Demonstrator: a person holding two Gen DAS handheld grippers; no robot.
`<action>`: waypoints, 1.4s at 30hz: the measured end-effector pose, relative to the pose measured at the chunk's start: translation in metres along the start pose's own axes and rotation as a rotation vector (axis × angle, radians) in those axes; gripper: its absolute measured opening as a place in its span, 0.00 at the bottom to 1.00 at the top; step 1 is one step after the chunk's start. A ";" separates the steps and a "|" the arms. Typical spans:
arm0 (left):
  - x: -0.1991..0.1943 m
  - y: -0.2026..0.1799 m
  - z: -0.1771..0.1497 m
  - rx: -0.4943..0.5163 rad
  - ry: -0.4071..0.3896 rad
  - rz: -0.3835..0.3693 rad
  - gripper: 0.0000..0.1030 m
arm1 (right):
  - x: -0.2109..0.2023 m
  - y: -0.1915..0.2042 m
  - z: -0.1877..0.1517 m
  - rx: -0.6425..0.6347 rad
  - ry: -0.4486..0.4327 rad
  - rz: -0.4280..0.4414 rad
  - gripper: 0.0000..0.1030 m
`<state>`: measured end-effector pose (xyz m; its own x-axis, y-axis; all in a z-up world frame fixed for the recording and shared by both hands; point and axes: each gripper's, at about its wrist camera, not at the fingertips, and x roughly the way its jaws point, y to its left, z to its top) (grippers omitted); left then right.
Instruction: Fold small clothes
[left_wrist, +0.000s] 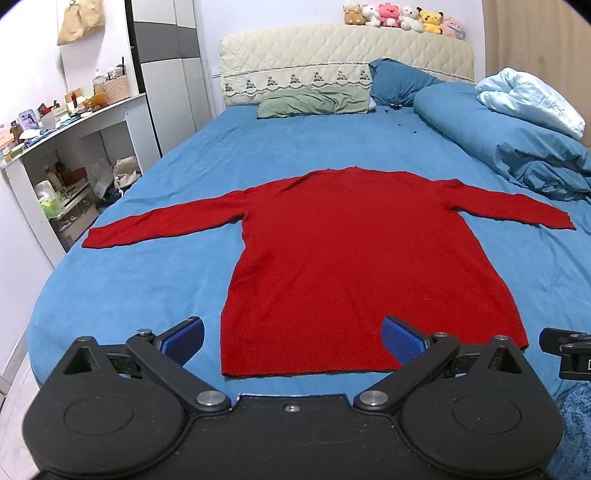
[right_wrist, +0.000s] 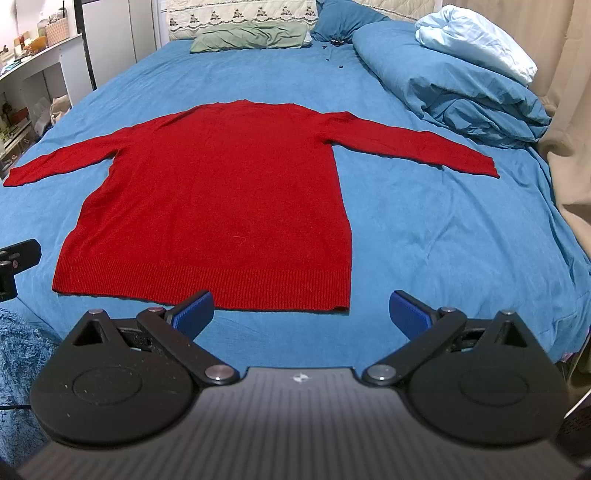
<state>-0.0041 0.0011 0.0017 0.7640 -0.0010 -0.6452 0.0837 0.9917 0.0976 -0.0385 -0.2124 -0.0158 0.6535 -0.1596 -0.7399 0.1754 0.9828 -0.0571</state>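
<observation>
A red long-sleeved sweater (left_wrist: 351, 251) lies flat on the blue bed sheet (left_wrist: 147, 280), sleeves spread to both sides and hem toward me. It also shows in the right wrist view (right_wrist: 221, 192). My left gripper (left_wrist: 293, 338) is open and empty, hovering over the hem's left part. My right gripper (right_wrist: 301, 312) is open and empty, just in front of the hem's right corner. The right gripper's body shows at the right edge of the left wrist view (left_wrist: 565, 350).
A bunched blue duvet (left_wrist: 509, 140) with a pale blanket (left_wrist: 532, 99) lies at the right. Green (left_wrist: 314, 101) and blue (left_wrist: 399, 79) pillows sit at the headboard. A cluttered white shelf (left_wrist: 74, 147) stands left of the bed. A blue rug (right_wrist: 18, 369) lies below.
</observation>
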 end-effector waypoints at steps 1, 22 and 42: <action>0.000 0.000 0.000 -0.001 -0.001 0.001 1.00 | 0.000 0.000 0.000 0.000 0.000 0.001 1.00; -0.003 0.001 0.001 -0.011 -0.004 0.005 1.00 | 0.001 0.001 -0.001 0.001 0.002 0.000 1.00; -0.002 0.002 0.000 -0.014 -0.005 0.017 1.00 | 0.002 0.004 -0.003 -0.010 0.000 0.001 1.00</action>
<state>-0.0055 0.0028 0.0038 0.7682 0.0157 -0.6400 0.0614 0.9933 0.0982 -0.0386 -0.2090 -0.0196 0.6538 -0.1590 -0.7398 0.1677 0.9838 -0.0632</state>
